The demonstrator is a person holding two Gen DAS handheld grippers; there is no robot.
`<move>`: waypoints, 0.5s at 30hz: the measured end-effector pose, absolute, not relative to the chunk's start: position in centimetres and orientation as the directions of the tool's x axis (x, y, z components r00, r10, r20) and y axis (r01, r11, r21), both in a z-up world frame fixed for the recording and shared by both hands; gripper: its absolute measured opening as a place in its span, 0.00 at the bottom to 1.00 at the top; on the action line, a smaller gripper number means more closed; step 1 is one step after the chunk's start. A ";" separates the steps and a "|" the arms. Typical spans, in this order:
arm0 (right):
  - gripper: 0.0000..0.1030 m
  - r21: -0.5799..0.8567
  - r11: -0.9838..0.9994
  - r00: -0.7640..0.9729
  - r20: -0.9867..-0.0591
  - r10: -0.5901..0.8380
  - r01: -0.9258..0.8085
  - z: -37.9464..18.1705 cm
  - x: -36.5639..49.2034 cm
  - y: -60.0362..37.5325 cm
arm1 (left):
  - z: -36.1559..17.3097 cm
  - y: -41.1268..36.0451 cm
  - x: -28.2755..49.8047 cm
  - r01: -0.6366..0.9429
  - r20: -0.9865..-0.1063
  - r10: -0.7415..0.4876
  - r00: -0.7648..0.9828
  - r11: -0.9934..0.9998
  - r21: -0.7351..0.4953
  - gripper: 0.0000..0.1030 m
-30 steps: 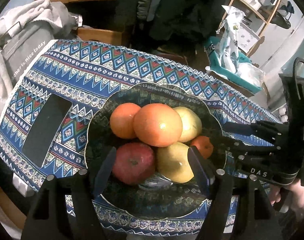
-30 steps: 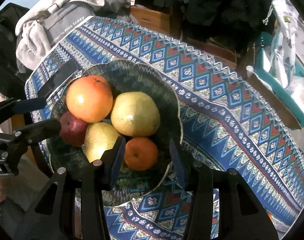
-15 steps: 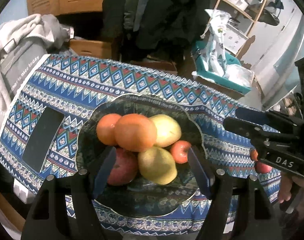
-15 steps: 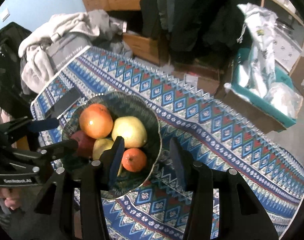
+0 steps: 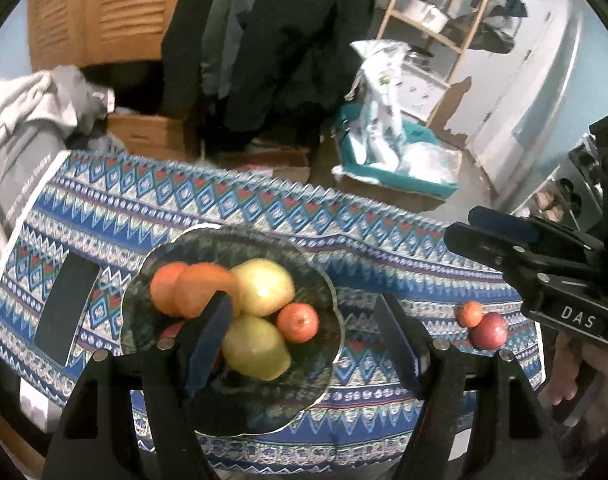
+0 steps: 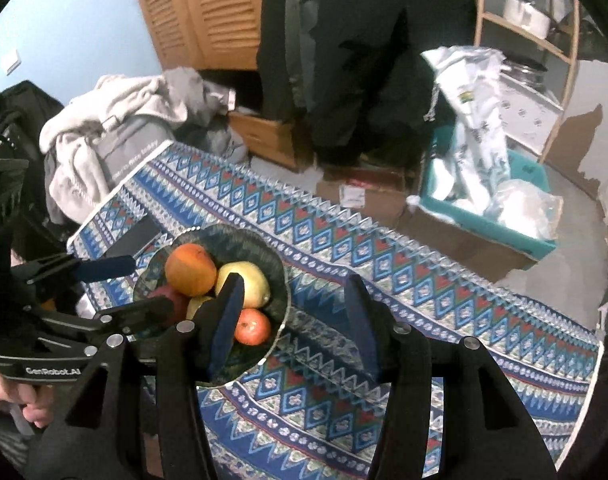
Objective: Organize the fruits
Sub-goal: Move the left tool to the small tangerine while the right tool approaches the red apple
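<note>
**Two fruits left outside the bowl**

Our right gripper is opening, empty; our left gripper stands half open, empty. The small orange and red apple lie right of the bowl, nearer our right hand.

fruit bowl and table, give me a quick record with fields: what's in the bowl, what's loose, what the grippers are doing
bowl: dark patterned glass bowl on blue patterned tablecloth
in bowl: large orange, yellow pear, second yellow pear, small tangerine, red apple, partly hidden
loose on cloth: small orange fruit beside small red fruit, near the cloth's edge
also on cloth: flat black rectangle
left gripper: open, empty
right gripper: jaws opening, nothing between them
</note>
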State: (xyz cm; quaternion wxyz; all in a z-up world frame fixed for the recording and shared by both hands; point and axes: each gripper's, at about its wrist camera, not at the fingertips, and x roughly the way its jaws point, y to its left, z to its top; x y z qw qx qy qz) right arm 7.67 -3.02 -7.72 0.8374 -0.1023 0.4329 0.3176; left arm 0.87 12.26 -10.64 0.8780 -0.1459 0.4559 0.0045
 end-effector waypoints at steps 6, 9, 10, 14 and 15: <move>0.55 0.089 0.801 0.474 -0.766 0.435 -0.592 -6.1 7.3 -5.7 | -9.2 10.8 1.1 -0.100 -0.781 -0.151 0.605 0.960 -0.263 0.73; 0.56 0.085 0.814 0.496 -0.755 0.429 -0.574 -5.5 7.1 -7.1 | -8.6 9.7 1.4 -0.071 -0.776 -0.162 0.610 0.964 -0.257 0.75; 0.57 0.085 0.818 0.501 -0.753 0.427 -0.570 -5.4 7.0 -7.5 | -8.4 9.3 1.4 -0.061 -0.773 -0.167 0.612 0.965 -0.256 0.75; 0.60 0.085 0.836 0.519 -0.748 0.413 -0.543 -5.3 7.0 -9.4 | -7.9 7.6 1.8 -0.021 -0.768 -0.192 0.611 0.966 -0.259 0.75; 0.60 0.085 0.840 0.523 -0.748 0.410 -0.536 -5.3 7.0 -9.9 | -7.8 7.2 1.9 -0.009 -0.767 -0.201 0.610 0.965 -0.261 0.75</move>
